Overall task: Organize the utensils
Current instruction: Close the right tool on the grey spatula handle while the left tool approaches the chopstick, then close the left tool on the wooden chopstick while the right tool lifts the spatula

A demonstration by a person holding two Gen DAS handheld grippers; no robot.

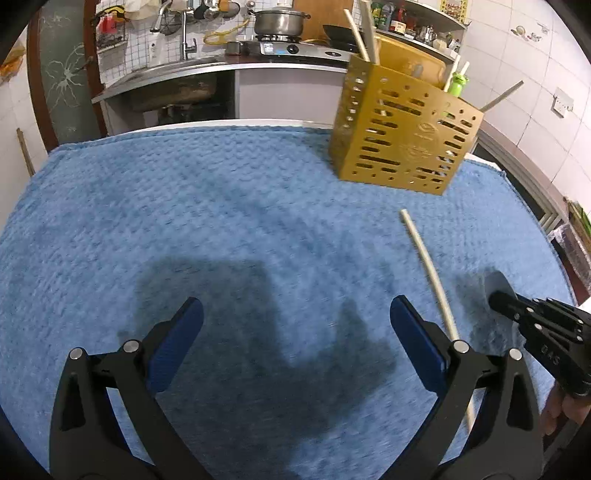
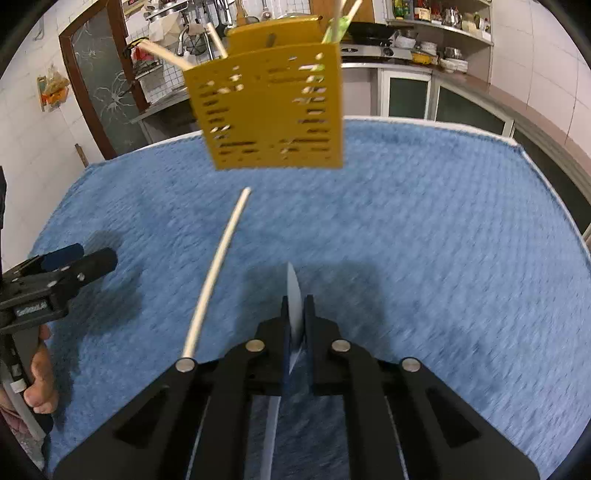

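Note:
A yellow perforated utensil holder (image 1: 406, 140) (image 2: 273, 110) stands at the far side of the blue towel (image 1: 221, 203) (image 2: 443, 221), with chopsticks and a green item sticking out of it. One white chopstick (image 1: 428, 266) (image 2: 218, 266) lies loose on the towel in front of it. My right gripper (image 2: 297, 301) (image 1: 496, 299) is shut on a thin pale utensil with a rounded end (image 2: 293, 288) (image 1: 496, 282), seen edge-on just above the towel. My left gripper (image 1: 295, 310) (image 2: 92, 256) is open and holds nothing, to the left of the chopstick.
The towel covers a white table whose far edge (image 1: 240, 122) runs behind the holder. Beyond it are a sink counter (image 1: 184, 70), a stove with a pot (image 1: 279, 22) and shelves (image 2: 436, 40). A person's hand (image 2: 40, 369) grips the left tool.

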